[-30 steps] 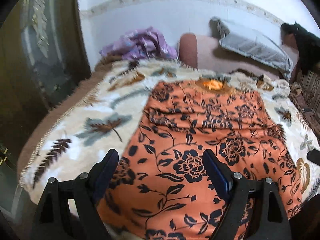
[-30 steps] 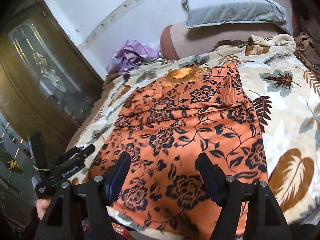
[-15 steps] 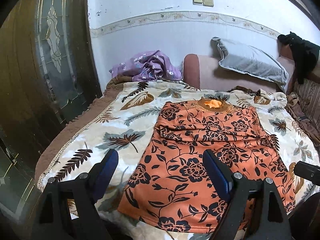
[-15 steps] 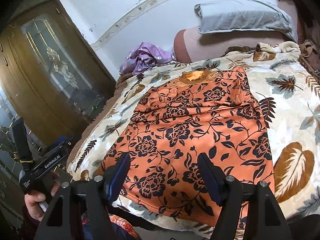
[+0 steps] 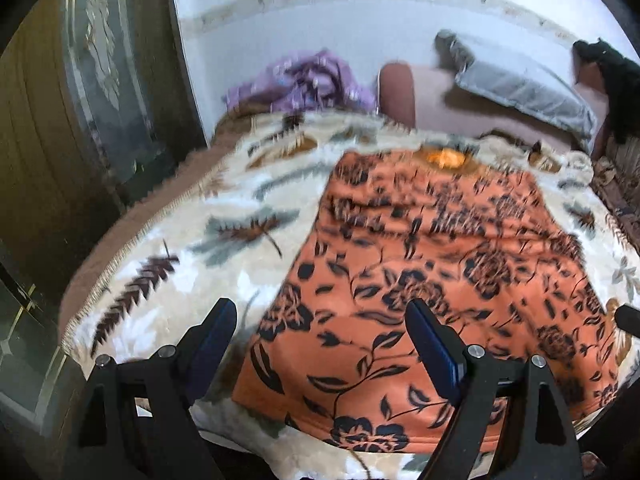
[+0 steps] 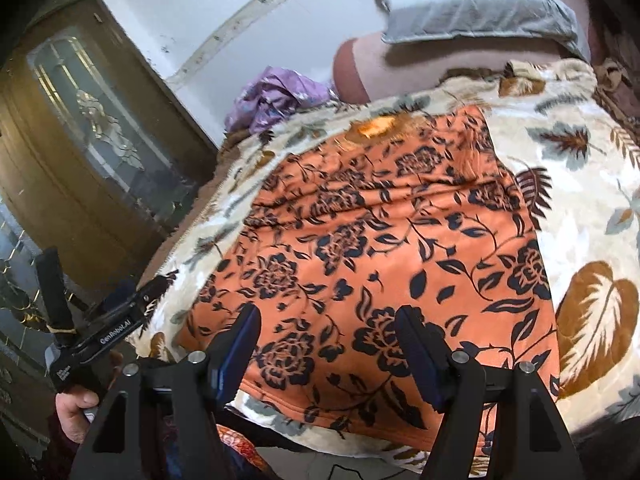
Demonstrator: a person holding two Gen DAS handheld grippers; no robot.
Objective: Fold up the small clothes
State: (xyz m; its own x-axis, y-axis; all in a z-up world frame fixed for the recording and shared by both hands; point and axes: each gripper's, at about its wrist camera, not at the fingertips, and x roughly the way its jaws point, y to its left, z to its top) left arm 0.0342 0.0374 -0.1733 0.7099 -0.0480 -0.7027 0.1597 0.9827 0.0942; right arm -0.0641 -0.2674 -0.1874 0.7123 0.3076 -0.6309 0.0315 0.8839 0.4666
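In the left wrist view, the orange floral garment (image 5: 432,292) is seen spread flat on the bed (image 5: 168,264) beyond the left gripper (image 5: 320,344), whose fingers (image 5: 430,344) are held wide and empty, so the blanket could be pinched with the hem, while in the right wrist view the right gripper (image 6: 328,344), likewise open and empty, is poised over the near hem, where a single layer might be missed.

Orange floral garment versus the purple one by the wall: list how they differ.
The orange floral garment lies spread flat mid-blanket; the purple garment sits crumpled in a heap at the far edge. The orange one carries bold dark flowers; the purple one's pattern is too blurred to read. Both rest on the leaf-print blanket, untouched.
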